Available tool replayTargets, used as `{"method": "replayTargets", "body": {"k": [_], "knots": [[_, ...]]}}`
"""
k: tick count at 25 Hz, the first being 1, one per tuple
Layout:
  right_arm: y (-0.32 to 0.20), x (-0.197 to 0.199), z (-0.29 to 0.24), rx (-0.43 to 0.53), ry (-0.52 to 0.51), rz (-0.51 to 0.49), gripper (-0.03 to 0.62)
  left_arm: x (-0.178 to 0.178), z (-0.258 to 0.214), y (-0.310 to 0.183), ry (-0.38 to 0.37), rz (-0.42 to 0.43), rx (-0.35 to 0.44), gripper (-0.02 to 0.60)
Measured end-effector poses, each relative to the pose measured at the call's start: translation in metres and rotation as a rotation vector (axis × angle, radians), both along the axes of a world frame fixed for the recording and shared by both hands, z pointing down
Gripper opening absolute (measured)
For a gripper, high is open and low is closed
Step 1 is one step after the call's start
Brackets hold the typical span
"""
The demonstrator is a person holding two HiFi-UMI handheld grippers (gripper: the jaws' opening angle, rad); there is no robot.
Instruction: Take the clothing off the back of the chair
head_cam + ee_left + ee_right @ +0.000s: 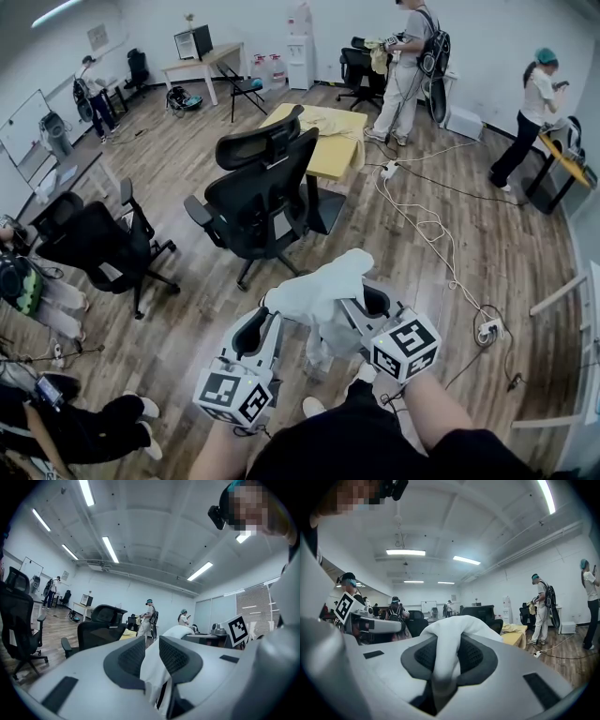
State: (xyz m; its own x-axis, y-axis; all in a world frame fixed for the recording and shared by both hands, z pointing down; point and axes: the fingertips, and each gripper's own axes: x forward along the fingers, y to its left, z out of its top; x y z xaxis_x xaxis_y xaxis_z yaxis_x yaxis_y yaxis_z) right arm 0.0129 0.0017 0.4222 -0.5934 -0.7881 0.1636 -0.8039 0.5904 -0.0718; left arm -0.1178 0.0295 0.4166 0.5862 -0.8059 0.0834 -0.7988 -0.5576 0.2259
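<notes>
Big open office-type room: wood-plank floor (187, 159), white walls (506, 37), long strip lights (110, 549) on a white ceiling. Yellow surface (328, 141) mid-room with a black chair (262, 187) just in front, whiteboard (23, 131) on the left, cable (424, 223) snaking across the floor.

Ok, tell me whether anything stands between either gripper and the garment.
Nothing visible does. The left gripper and the right gripper are each shut on the white garment, which hangs between them, apart from the black chair ahead.
</notes>
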Motion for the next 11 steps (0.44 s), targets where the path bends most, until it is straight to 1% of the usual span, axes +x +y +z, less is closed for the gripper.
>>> {"method": "replayTargets", "body": {"k": [11], "knots": [[0.0091, 0.0069, -0.0039, 0.008, -0.003, 0.011, 0.089, 0.0070, 0.0006, 0.0093, 0.003, 0.007, 0.000, 0.106]]}}
